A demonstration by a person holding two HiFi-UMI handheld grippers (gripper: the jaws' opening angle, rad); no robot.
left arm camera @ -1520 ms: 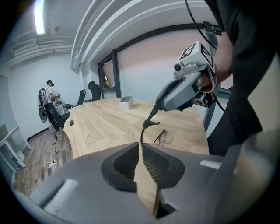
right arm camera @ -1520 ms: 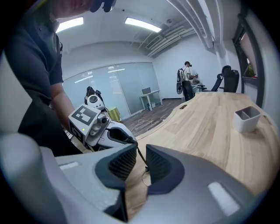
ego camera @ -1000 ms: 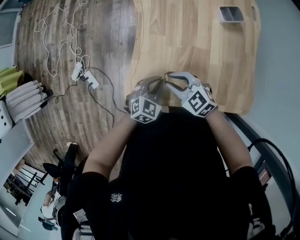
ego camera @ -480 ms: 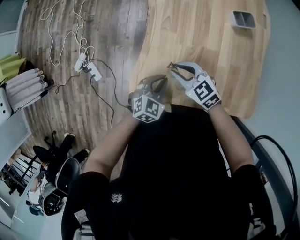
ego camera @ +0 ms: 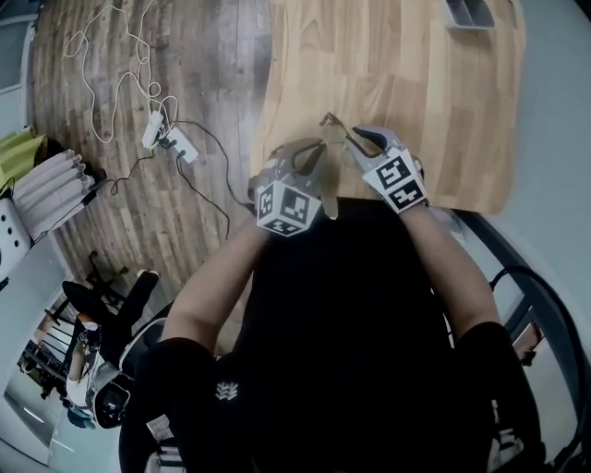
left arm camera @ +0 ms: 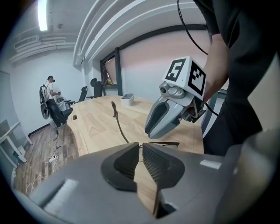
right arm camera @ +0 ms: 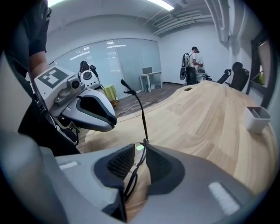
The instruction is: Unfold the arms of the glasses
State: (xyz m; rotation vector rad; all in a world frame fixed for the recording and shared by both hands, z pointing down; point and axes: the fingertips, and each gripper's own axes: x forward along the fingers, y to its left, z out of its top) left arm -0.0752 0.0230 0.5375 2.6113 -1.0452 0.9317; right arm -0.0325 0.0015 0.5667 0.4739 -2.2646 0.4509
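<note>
The right gripper is clenched on the glasses. The thin dark frame runs down between its ribbed pads, and one temple arm stands up from the jaw tips toward 12 o'clock.

The left gripper has its jaws drawn nearly together. They pinch the glasses at the very tips, where an arm curves up toward 11 o'clock and a thin bar runs off toward 3 o'clock under the right gripper's body.

In the head view the two grippers meet tip to tip over the near edge of the wooden table, with the glasses lifted between them.

A small grey tray sits at the table's 1 o'clock corner, well apart from the grippers. On the plank floor at 10 o'clock lie a power strip and a looping white cable.
</note>
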